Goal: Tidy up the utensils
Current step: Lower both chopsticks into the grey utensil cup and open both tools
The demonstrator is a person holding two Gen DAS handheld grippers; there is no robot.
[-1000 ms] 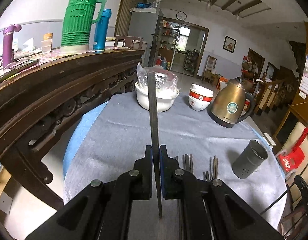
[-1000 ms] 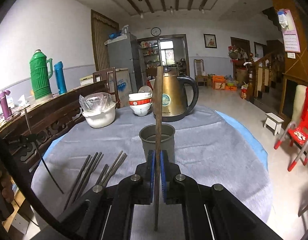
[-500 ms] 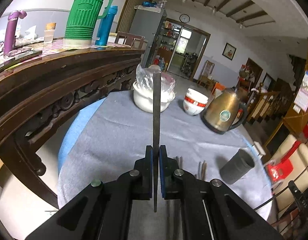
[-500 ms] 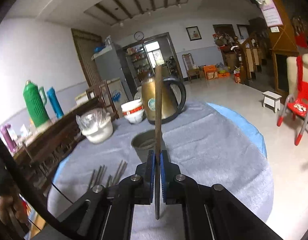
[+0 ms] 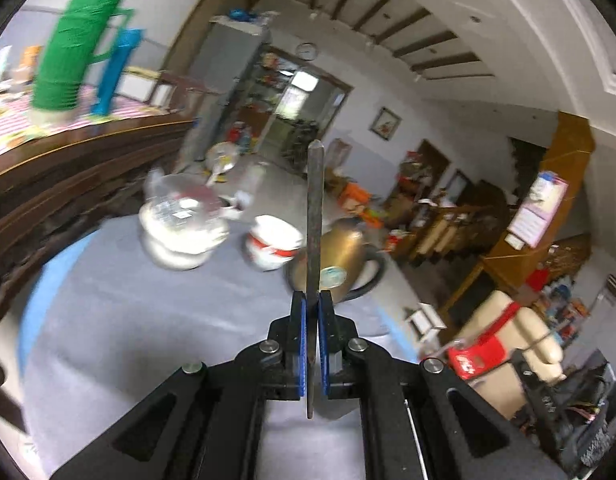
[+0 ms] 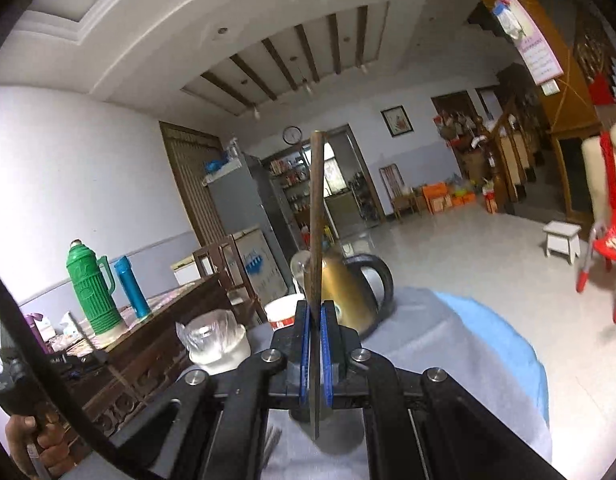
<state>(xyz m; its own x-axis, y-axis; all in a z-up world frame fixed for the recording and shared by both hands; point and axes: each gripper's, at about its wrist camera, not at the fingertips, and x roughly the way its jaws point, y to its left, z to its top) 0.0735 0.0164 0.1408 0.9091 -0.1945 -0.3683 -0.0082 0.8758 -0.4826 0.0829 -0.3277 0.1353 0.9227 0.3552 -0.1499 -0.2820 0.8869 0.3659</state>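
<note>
**Setting: Lived-In Family Home, Open Living and Dining Room**

Domestic premises. A round table (image 5: 119, 320) under grey cloth carries a gold electric kettle (image 6: 348, 292), stacked red-and-white bowls (image 5: 273, 246) and a plastic-covered white bowl (image 5: 179, 232). A carved wooden sideboard (image 6: 163, 344) holds a green thermos (image 6: 92, 288) and a blue flask (image 6: 131, 286). Also noted: refrigerator (image 6: 243, 204), wall clock (image 6: 292, 135), framed picture (image 6: 396, 121), wooden staircase (image 6: 516, 148), red plastic chair (image 6: 608, 236), small stool (image 6: 562, 236), tiled floor.

Soft indoor daylight; brightest source the far doorway window (image 5: 305, 82). Left wrist view heavily motion-blurred: green thermos (image 5: 77, 40) and white bowl (image 5: 179, 228) smeared. Right wrist view sharper, ceiling (image 6: 267, 40) evenly lit. Strong fisheye bending, black vignette at corners. Floor glare beside stool (image 6: 562, 236).
</note>
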